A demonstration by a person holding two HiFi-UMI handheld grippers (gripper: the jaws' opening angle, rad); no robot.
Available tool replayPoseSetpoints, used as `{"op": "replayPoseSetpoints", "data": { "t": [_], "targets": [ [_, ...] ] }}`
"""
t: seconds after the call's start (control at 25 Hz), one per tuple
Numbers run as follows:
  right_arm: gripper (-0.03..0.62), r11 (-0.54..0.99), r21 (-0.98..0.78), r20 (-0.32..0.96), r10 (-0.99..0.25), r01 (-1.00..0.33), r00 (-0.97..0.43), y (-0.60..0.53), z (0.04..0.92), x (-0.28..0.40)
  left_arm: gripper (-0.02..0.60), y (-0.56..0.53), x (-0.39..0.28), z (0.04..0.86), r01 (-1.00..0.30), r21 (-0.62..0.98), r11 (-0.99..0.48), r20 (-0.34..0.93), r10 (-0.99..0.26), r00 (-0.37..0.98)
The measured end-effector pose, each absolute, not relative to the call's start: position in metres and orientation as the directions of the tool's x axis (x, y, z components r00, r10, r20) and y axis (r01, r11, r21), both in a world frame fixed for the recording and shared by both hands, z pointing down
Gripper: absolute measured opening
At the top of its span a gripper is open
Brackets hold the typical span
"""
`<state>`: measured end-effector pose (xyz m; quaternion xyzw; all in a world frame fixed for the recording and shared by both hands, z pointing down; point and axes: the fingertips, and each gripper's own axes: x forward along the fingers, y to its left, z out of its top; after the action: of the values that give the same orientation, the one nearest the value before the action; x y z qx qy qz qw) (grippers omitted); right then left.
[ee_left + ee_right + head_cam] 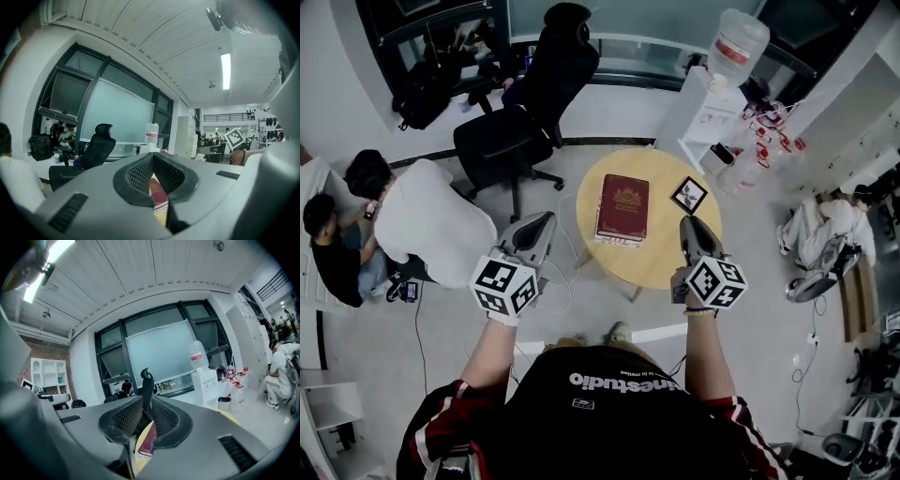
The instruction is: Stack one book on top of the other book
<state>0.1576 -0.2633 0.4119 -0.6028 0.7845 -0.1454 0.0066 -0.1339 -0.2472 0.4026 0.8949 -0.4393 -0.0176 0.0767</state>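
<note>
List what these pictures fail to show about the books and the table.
- Head view: whether a second book lies under the red book; its cover hides anything beneath.
- Head view: the cover's gold print, too small to read.
- Left gripper view: most of the table, behind the body of the left claw.
- Right gripper view: the same, behind the right claw.

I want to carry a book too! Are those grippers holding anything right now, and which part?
Nothing is held. Both the left gripper and right gripper are empty; the red book lies on the round table.
</note>
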Motion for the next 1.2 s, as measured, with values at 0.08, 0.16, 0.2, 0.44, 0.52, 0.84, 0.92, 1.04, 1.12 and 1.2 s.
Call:
{"op": "replayPoseSetpoints", "data": {
  "t": [0.08,0.16,0.2,0.44,0.52,0.84,0.92,1.04,1.12,1.2],
  "targets": [
    [0.081,0.247,-0.232,0.153,-0.946,-0.941,-0.286,-0.258,0.400,0.159,0.015,-0.247,-0.122,0.398,-0.775,0.152,-0.614,0.031,-0.780,0.625],
    [0.075,0.263,-0.219,0.141,-0.944,-0.939,-0.298,-0.253,0.388,0.162,0.015,-0.247,-0.111,0.390,-0.769,0.150,-0.621,0.019,-0.776,0.630],
    [0.072,0.271,-0.213,0.135,-0.943,-0.939,-0.303,-0.251,0.382,0.165,0.015,-0.247,-0.105,0.386,-0.768,0.149,-0.623,0.011,-0.776,0.631],
    [0.055,0.306,-0.179,0.123,-0.936,-0.935,-0.330,-0.229,0.359,0.194,0.015,-0.236,-0.058,0.364,-0.760,0.145,-0.633,-0.019,-0.770,0.638],
    [0.054,0.311,-0.161,0.126,-0.935,-0.937,-0.332,-0.221,0.354,0.204,0.015,-0.230,-0.042,0.358,-0.756,0.136,-0.640,-0.022,-0.765,0.644],
    [0.054,0.337,-0.125,0.105,-0.931,-0.933,-0.350,-0.201,0.345,0.237,0.015,-0.217,0.000,0.348,-0.761,0.112,-0.638,-0.019,-0.768,0.641],
    [0.052,0.337,-0.120,0.099,-0.932,-0.934,-0.349,-0.196,0.342,0.242,0.015,-0.213,0.005,0.346,-0.767,0.101,-0.633,-0.018,-0.772,0.635],
    [0.048,0.336,-0.113,0.098,-0.933,-0.935,-0.347,-0.190,0.341,0.248,0.015,-0.207,0.011,0.343,-0.773,0.085,-0.629,-0.017,-0.777,0.630],
    [0.045,0.333,-0.108,0.100,-0.934,-0.937,-0.343,-0.187,0.340,0.251,0.017,-0.204,0.013,0.343,-0.776,0.081,-0.625,-0.015,-0.780,0.626],
    [0.043,0.327,-0.105,0.100,-0.936,-0.939,-0.337,-0.185,0.340,0.256,0.015,-0.202,0.015,0.344,-0.779,0.082,-0.622,-0.012,-0.782,0.623]
  ]
}}
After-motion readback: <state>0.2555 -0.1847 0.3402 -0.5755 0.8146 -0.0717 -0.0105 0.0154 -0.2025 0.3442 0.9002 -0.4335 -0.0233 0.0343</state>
